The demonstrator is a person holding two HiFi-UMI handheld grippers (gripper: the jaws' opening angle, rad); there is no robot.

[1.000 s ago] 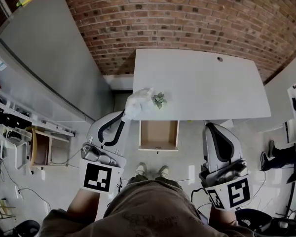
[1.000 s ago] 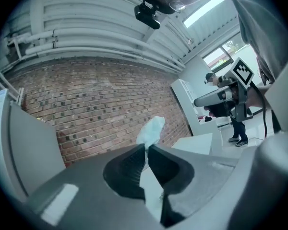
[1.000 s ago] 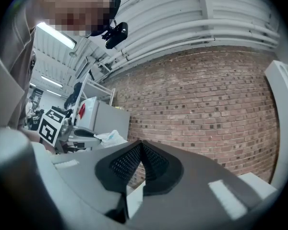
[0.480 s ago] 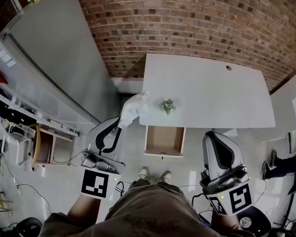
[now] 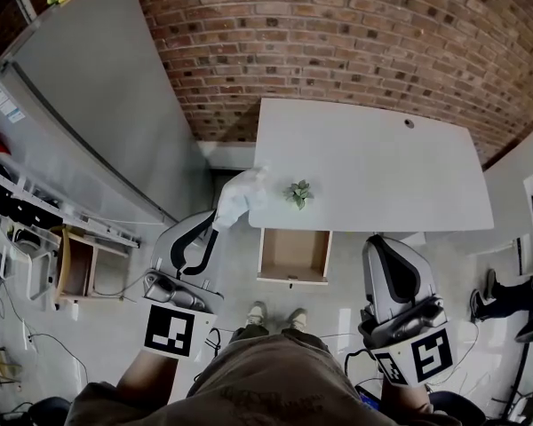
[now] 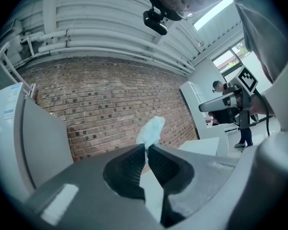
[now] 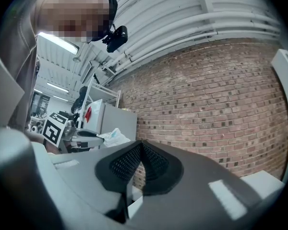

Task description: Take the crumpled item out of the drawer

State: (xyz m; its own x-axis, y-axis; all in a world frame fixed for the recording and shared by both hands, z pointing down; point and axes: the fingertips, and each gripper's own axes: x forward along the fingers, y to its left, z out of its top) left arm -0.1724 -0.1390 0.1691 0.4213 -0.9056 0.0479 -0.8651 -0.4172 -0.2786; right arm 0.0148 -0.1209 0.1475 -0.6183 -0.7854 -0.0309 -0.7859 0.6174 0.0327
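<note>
Brick wall (image 5: pixel 338 43) along the back, a tall grey unit (image 5: pixel 89 105) on the left, and the white worktop (image 5: pixel 382 176) pushed up against the brick. Its drawer (image 5: pixel 293 256) stands open under the front edge. It looks bare inside from the head view, so I'd say the taking-out part is basically done.

Your left gripper (image 5: pixel 217 226) has its fingers (image 6: pixel 129 169) clamped on the crumpled item (image 5: pixel 237 195). It's a pale wad poking up past the tips, held in the air just off the worktop's left front corner and clear of the drawer. Your right gripper (image 5: pixel 384 242) hangs low on the right, fingers pressed together on nothing.

To finish this well, hold the squeeze firm. Only the lower bit of the wad looks pinched and the rest is loose and floppy. If you put it down on the worktop, steer clear of the little plant (image 5: pixel 298 192) near that front edge.

On views: only the head view shows the drawer and the plant. The left gripper view is what proves the grip, with the wad sandwiched right between the pads. The right gripper view catches your left gripper and the wad side-on, and shows its own fingers are empty.
</note>
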